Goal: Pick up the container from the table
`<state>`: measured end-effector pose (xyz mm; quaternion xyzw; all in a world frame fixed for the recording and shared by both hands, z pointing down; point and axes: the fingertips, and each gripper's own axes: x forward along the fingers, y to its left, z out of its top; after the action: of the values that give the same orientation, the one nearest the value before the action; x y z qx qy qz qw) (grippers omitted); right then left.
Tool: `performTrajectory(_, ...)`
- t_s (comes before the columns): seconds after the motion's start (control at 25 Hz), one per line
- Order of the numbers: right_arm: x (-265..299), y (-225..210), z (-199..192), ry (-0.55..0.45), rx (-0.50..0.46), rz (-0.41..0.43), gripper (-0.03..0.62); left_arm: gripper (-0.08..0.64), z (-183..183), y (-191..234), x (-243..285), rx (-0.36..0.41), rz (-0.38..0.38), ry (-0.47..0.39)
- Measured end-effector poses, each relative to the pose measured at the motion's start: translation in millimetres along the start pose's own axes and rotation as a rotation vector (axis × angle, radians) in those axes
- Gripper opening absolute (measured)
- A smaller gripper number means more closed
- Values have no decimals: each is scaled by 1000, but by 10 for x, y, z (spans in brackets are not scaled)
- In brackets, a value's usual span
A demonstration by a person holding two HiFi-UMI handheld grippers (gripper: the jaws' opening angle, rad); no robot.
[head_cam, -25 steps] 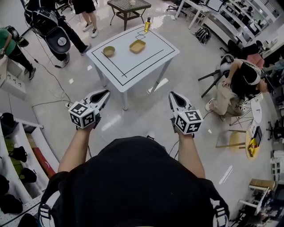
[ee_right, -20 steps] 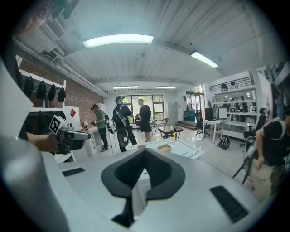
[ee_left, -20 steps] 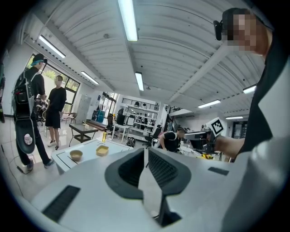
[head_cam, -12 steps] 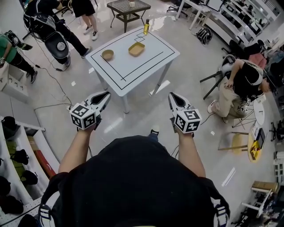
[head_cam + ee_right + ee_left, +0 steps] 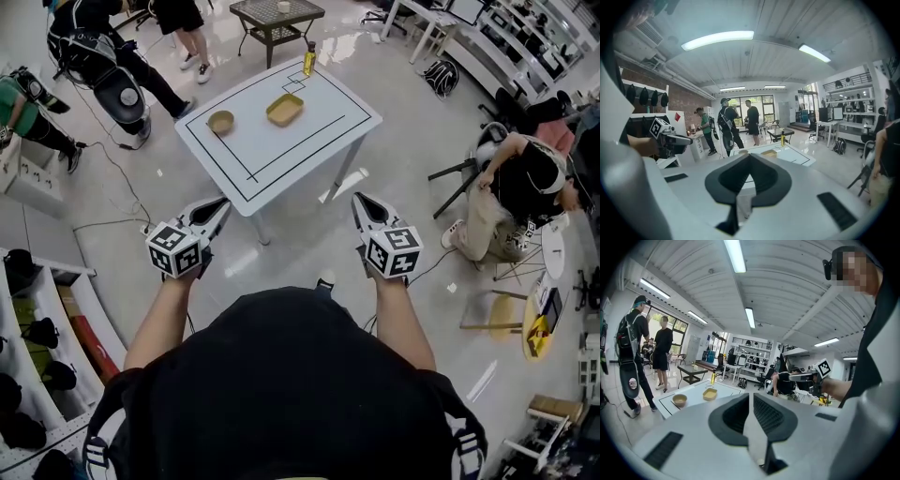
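Container [image 5: 284, 110], a shallow yellow tray on the table [image 5: 305, 141] well ahead of the left gripper [image 5: 223, 201] and right gripper [image 5: 358, 198], both clenched on nothing, looks light, stiff and thin-walled, so pinch its rim.

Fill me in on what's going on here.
A person holds a two-jaw gripper in each hand and faces a white table some way ahead. The left gripper and right gripper are both shut and empty, well short of the table. On it sit the yellow container, a small bowl and a bottle, all untouched. The pickup has not yet begun.
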<state>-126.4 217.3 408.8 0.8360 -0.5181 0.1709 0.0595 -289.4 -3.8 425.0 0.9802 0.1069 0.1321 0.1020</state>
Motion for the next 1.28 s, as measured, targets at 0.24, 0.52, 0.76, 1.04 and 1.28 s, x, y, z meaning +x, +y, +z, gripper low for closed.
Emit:
performTrajectory(0.24,252,-370,-6,26,8,29,6,35,65,64,454,-13,12,11)
performTrajectory(0.52,445,-834,13,47,14,60,6,35,140,92,984,-25,29,33)
performTrajectory(0.76,537,-1288,65,61,11,81,6,35,239,49,1458,-38,45,42)
performTrajectory(1.04,626,-1830,34,90,1,107,6,35,327,-77,2071,-48,52,33)
performTrajectory(1.28,770,-2147,23,102,-14,154,6,35,316,-112,2327,-66,101,30)
